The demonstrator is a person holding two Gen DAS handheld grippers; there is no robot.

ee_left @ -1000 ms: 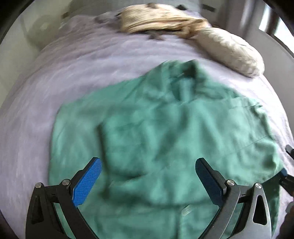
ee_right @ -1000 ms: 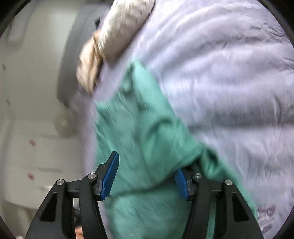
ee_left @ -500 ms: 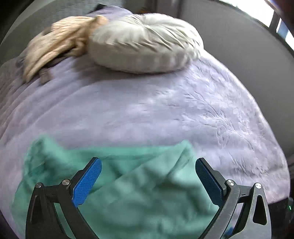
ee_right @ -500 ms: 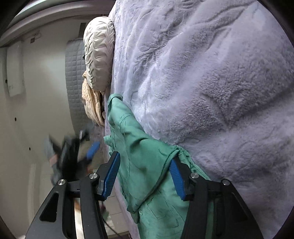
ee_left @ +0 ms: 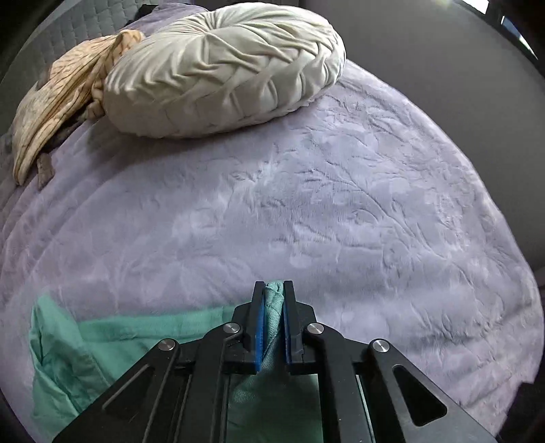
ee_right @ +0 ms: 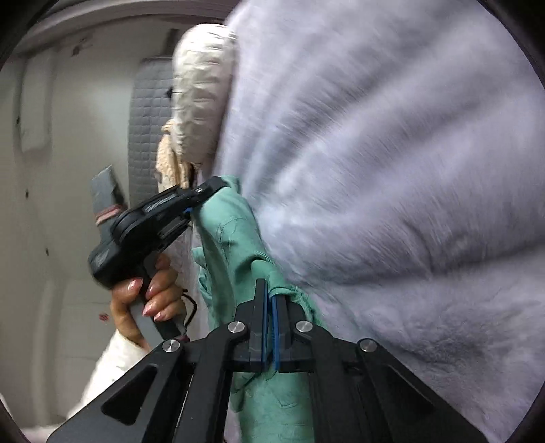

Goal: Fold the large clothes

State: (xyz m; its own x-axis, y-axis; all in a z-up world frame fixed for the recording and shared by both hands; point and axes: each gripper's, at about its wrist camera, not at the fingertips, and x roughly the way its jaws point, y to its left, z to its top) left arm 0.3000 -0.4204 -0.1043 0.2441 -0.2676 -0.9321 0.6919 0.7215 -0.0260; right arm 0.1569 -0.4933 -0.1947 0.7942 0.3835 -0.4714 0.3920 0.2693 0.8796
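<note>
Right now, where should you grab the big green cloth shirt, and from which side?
Grip the green cloth shirt by its bunched edge on the purple fuzzy blanket, coming from the near bed side: the left gripper is closing on a fold there, and the right gripper pinches another.

A bed covered by a pale lilac plush blanket with an embossed leaf pattern [ee_left: 340,204] fills most of both views. At its head lie a round cream pleated cushion [ee_left: 221,68] and a crumpled beige ribbed cloth [ee_left: 61,102], against a grey quilted headboard [ee_right: 146,112]. A plain off-white wall [ee_right: 68,153] stands beyond. Bright daylight enters at a window [ee_left: 507,24] at the upper right.
</note>
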